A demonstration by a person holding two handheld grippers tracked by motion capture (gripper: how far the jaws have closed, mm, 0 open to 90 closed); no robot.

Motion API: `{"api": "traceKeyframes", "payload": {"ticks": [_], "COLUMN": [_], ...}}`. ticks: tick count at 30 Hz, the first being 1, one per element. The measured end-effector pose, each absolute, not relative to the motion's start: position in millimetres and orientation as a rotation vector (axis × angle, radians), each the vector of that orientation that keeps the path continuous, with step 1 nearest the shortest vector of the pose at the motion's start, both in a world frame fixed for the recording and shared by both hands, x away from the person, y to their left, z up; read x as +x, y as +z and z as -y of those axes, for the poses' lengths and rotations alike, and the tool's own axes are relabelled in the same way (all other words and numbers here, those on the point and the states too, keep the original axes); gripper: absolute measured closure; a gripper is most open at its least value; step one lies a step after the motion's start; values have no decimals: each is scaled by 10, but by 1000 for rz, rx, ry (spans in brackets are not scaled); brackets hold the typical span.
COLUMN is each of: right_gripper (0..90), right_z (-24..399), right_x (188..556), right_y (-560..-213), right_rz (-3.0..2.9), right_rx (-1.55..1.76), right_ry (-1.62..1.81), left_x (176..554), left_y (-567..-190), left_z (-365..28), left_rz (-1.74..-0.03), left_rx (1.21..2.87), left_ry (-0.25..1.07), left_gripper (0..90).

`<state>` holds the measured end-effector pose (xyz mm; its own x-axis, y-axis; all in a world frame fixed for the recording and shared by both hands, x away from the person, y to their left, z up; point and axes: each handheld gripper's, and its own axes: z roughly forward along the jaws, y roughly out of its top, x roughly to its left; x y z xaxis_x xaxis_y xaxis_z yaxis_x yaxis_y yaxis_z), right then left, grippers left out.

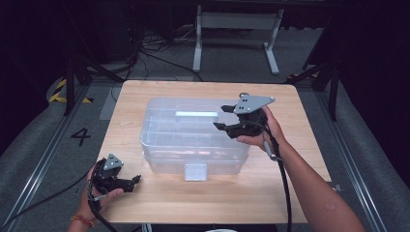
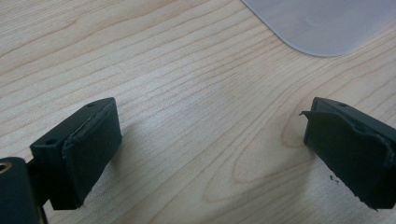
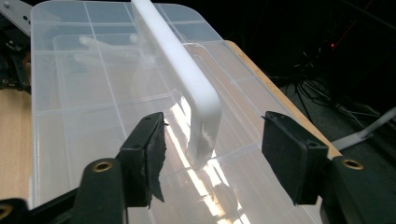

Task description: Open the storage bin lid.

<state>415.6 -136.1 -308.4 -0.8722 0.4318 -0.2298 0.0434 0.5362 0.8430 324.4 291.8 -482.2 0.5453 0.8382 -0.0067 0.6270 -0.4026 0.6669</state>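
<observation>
A clear plastic box (image 1: 193,137) sits in the middle of the wooden table (image 1: 145,198). It has a white handle (image 3: 180,74) on its lid and a latch (image 1: 195,172) on the near side.

The right gripper (image 1: 223,119) hangs over the right end of the box. Its jaws are spread, one on each side of the handle's end, and the pads do not touch it.

The left gripper (image 1: 137,179) rests low over the bare table, near the box's front left corner. Its jaws are spread wide, with nothing between them.
</observation>
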Motion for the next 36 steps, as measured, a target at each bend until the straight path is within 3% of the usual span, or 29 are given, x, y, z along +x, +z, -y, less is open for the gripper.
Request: {"api": "traceKeyframes", "payload": {"ticks": [29, 36], "right_gripper": [632, 721], "right_z": [1143, 1156], "right_x": [4209, 4258], "right_y": [-3073, -3064], "right_rz": [-2444, -2443], "right_rx": [344, 389], "right_ry": [1227, 1258], "left_x": [3244, 3244], "left_y": [-4823, -4823], "left_z": [-2918, -2919], "left_rz": [-1177, -1176], "left_rx": [2161, 2162], "left_ry": [441, 441], "left_gripper": [45, 45]}}
